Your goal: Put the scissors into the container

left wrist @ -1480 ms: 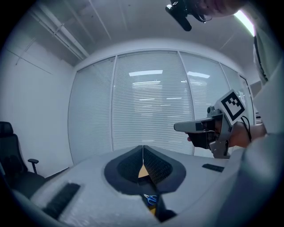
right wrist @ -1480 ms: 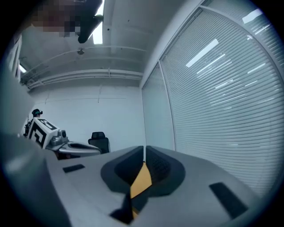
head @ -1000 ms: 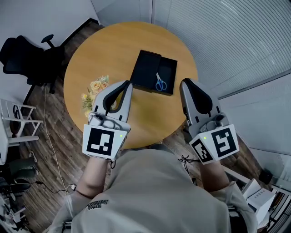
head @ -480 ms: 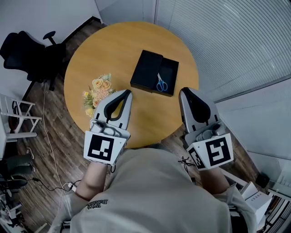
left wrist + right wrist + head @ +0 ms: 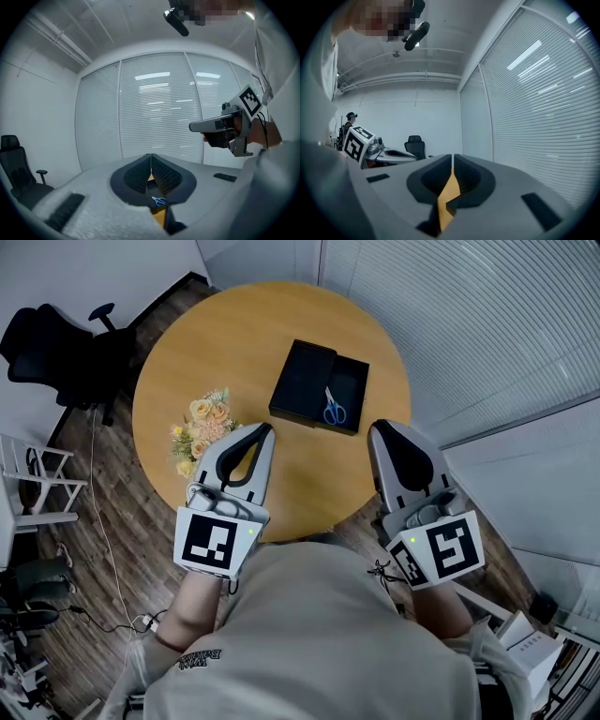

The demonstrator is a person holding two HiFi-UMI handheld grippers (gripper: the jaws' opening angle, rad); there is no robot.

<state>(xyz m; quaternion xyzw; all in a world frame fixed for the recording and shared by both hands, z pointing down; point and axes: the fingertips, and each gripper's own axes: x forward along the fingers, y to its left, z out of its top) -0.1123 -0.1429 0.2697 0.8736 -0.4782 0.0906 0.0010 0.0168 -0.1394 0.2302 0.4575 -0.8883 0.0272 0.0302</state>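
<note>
Blue-handled scissors point(image 5: 332, 410) lie inside the right half of a black open container point(image 5: 348, 381) on the round wooden table point(image 5: 234, 343). The container's left half point(image 5: 301, 382) looks like a flat black lid. My left gripper point(image 5: 266, 430) hovers over the table's near edge, shut and empty. Also shut and empty, my right gripper point(image 5: 376, 428) hangs at the near right edge. Both point toward the container without touching it. In the left gripper view, the scissors point(image 5: 159, 201) show through the slit below the closed jaws of the left gripper point(image 5: 151, 156). The right gripper point(image 5: 453, 158) faces across the table point(image 5: 449, 193).
A bunch of pale flowers point(image 5: 201, 428) lies on the table just left of the left gripper. A black office chair point(image 5: 66, 352) stands on the wood floor at the far left. White blinds point(image 5: 487, 315) run along the right. Shelving point(image 5: 28, 493) and cables sit at the left.
Both grippers have drawn back slightly toward the table's near edge. The scissors and container have not moved.
</note>
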